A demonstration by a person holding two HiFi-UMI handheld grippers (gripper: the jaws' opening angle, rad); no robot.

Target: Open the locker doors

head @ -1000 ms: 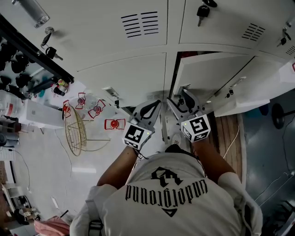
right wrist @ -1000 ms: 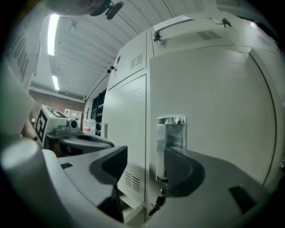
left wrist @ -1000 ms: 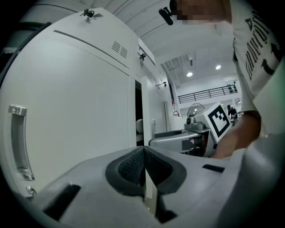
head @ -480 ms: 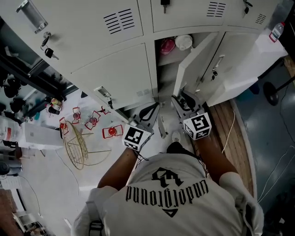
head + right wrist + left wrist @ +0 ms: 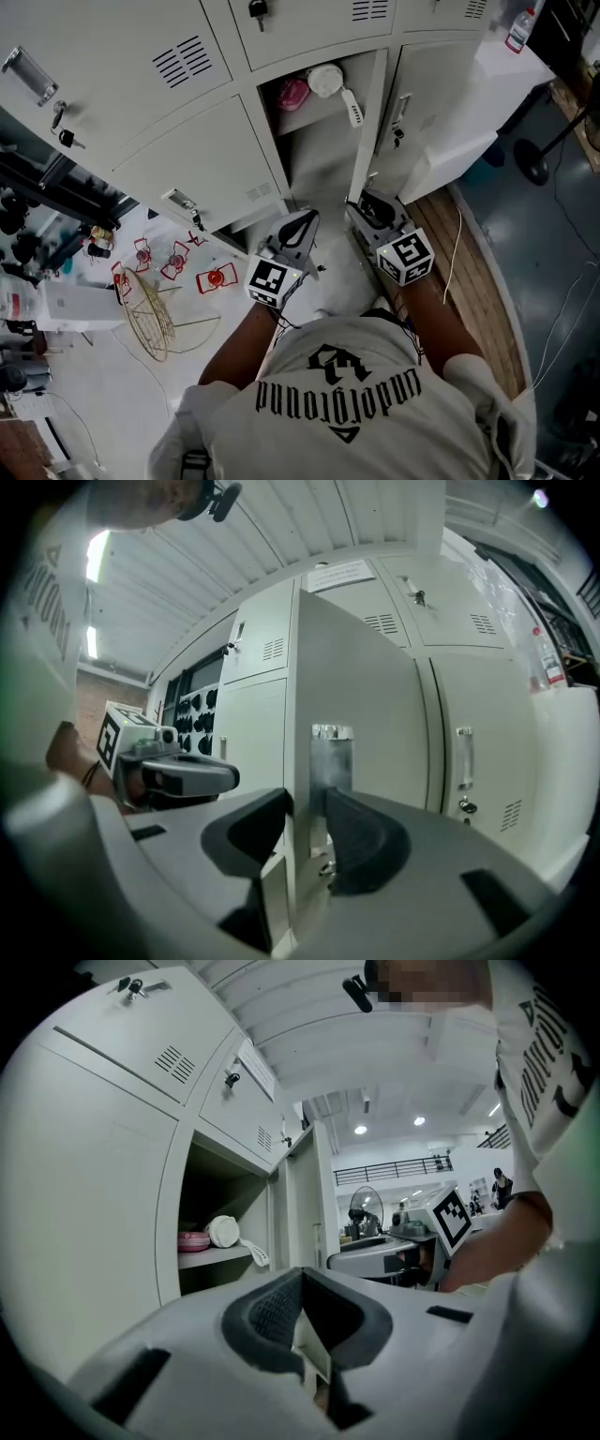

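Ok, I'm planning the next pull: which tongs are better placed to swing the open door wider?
Right. The right tongs have just been closing around the edge of the open door and look clamped on it; the left tongs are shut, away from it.

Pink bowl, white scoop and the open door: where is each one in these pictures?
pink bowl (image 5: 194, 1240): left gripper view, on its side wall.
white scoop (image 5: 224, 1231): left gripper view, on its round head.
open door (image 5: 361, 667): right gripper view, on its flat outer face.
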